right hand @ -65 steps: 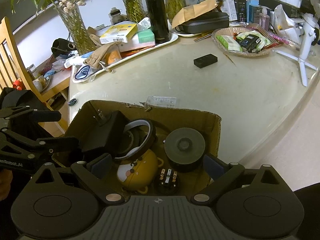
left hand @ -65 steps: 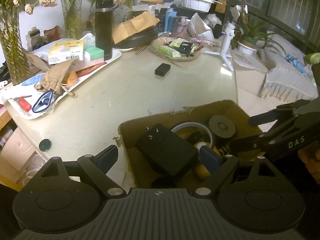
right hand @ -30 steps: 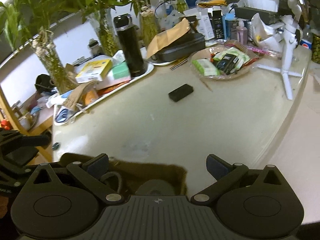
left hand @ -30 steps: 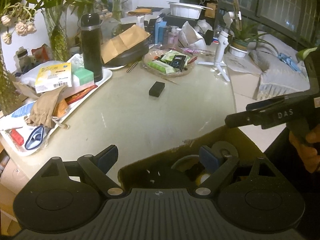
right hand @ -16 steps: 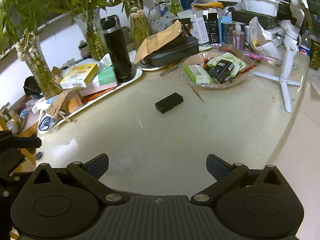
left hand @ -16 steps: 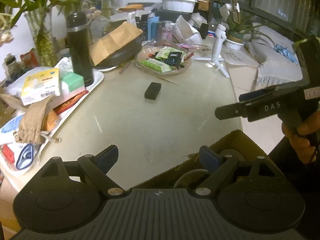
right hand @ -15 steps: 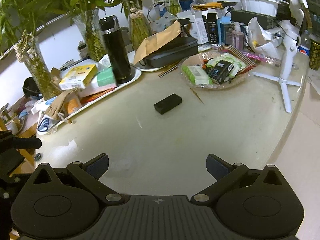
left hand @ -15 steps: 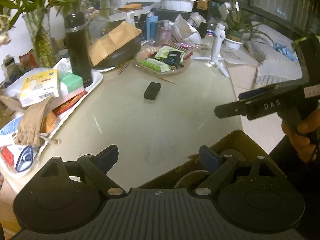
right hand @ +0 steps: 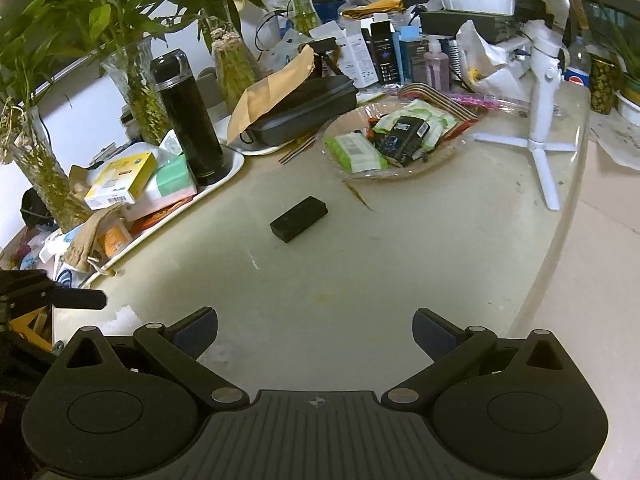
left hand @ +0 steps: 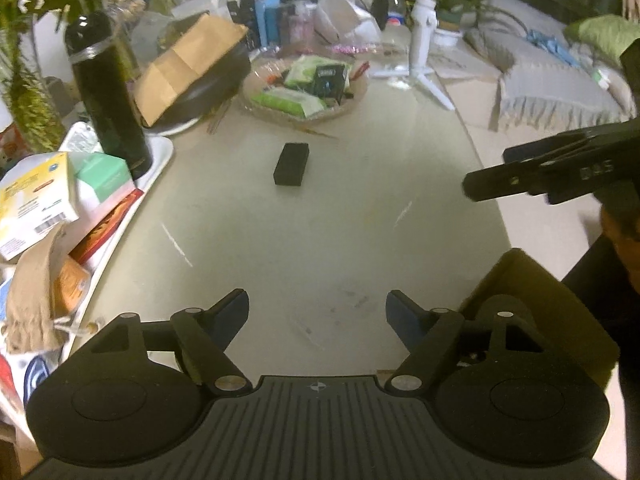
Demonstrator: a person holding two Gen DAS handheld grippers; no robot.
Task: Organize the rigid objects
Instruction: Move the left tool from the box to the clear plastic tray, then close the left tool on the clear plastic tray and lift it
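A small black rectangular block (left hand: 291, 164) lies alone on the pale table top, also in the right wrist view (right hand: 299, 218). My left gripper (left hand: 318, 314) is open and empty, above the table well short of the block. My right gripper (right hand: 315, 332) is open and empty, also short of the block; it shows from the side in the left wrist view (left hand: 552, 174). A corner of the cardboard box (left hand: 532, 292) shows behind my left gripper's right finger; its contents are hidden.
A white tray (right hand: 224, 178) at the left holds a black flask (right hand: 188, 120), boxes and a brown pouch. A shallow basket (right hand: 400, 140) of packets and a white tripod stand (right hand: 540, 120) stand beyond the block. Vases with plants line the back left.
Both grippers have risen and tilted away from the cardboard box towards the table; the box has dropped almost out of both views. The black block now lies nearer the middle of the views.
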